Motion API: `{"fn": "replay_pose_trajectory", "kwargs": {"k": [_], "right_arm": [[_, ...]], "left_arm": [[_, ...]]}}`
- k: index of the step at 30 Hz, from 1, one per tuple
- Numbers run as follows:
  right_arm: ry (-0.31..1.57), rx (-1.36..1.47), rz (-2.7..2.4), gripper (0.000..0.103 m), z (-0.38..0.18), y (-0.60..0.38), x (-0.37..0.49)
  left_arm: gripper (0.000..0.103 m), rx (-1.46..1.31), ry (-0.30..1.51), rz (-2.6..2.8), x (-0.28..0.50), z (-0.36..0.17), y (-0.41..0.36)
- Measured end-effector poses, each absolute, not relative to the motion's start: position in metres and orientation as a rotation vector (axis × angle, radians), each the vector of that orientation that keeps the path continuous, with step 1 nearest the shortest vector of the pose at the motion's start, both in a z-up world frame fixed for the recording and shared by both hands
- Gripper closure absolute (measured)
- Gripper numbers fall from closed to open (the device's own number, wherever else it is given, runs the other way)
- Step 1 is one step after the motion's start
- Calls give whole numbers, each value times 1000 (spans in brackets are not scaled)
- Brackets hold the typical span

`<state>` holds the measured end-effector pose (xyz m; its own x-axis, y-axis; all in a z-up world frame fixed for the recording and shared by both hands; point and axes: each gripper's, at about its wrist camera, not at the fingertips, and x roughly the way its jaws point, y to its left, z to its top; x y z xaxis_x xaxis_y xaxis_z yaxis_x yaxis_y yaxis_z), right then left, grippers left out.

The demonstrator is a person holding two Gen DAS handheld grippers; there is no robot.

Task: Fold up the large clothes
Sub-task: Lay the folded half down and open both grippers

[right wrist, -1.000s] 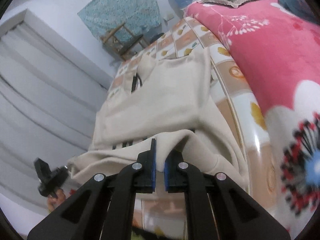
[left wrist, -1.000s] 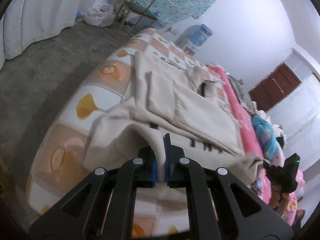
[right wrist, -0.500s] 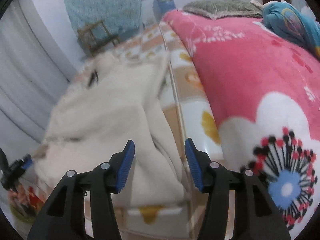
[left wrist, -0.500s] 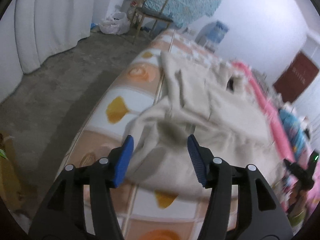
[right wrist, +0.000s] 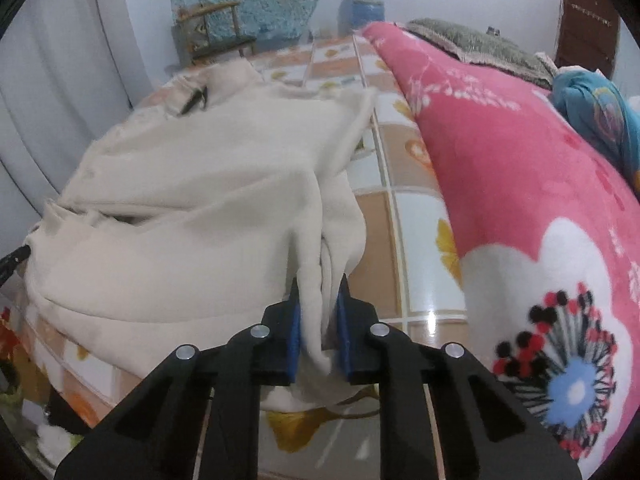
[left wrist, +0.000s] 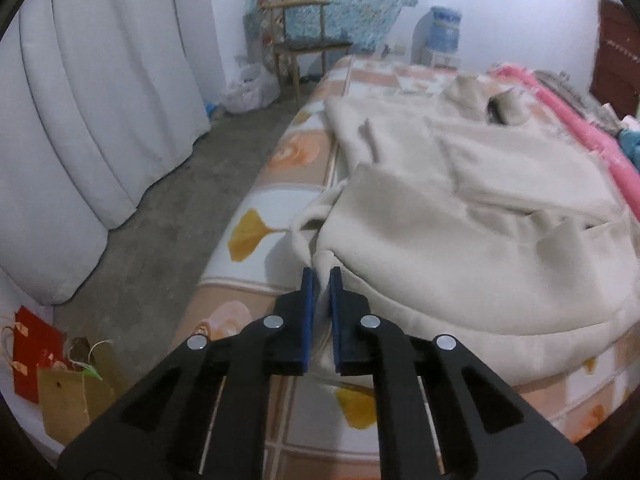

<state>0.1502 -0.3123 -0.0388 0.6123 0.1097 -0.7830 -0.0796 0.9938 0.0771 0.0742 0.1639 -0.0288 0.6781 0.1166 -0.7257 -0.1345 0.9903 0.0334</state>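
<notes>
A large cream garment [left wrist: 460, 216] lies partly folded on a bed with an orange and white tiled sheet [left wrist: 256, 224]. Its near part is doubled over the rest. In the left wrist view my left gripper [left wrist: 319, 280] is shut on the garment's near left corner at the bed's edge. In the right wrist view the same garment [right wrist: 192, 208] fills the left half, and my right gripper [right wrist: 318, 292] is shut on a thick bunch of its near right corner. The collar [right wrist: 192, 98] lies at the far end.
A pink flowered blanket [right wrist: 520, 200] covers the bed's right side, with a blue cloth [right wrist: 592, 108] and a grey pillow [right wrist: 480, 46] beyond. White curtains [left wrist: 100, 100], concrete floor [left wrist: 168, 220], a wooden chair [left wrist: 304, 48], a water jug [left wrist: 440, 32] and paper bags [left wrist: 52, 368] lie left.
Both grippers let go of the folded-over edge, opened, dropped back toward the near bed edge, and have shut again on the garment's near corners.
</notes>
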Motion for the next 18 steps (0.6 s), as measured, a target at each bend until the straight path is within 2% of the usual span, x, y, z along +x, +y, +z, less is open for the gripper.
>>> {"fn": "replay_pose_trajectory", "kwargs": {"k": [5, 8, 9, 11, 12, 17, 18], "right_arm": [[888, 130, 161, 90, -10, -329, 124], [929, 182, 177, 89, -13, -339, 108], [955, 208, 180, 86, -21, -343, 107], [1025, 230, 119, 74, -40, -356, 107], [1048, 236, 80, 70, -45, -363, 107], [918, 244, 58, 61, -8, -368, 93], [890, 222, 67, 58, -1, -363, 90]], "left_arm": [[96, -98, 822, 54, 44, 4, 177], [96, -147, 897, 37, 26, -5, 190], [93, -139, 922, 45, 25, -13, 192], [89, -112, 964, 87, 24, -31, 197], [82, -111, 950, 97, 21, -33, 200], [74, -81, 750, 74, 7, 6, 190], [70, -93, 728, 33, 7, 11, 183]]}}
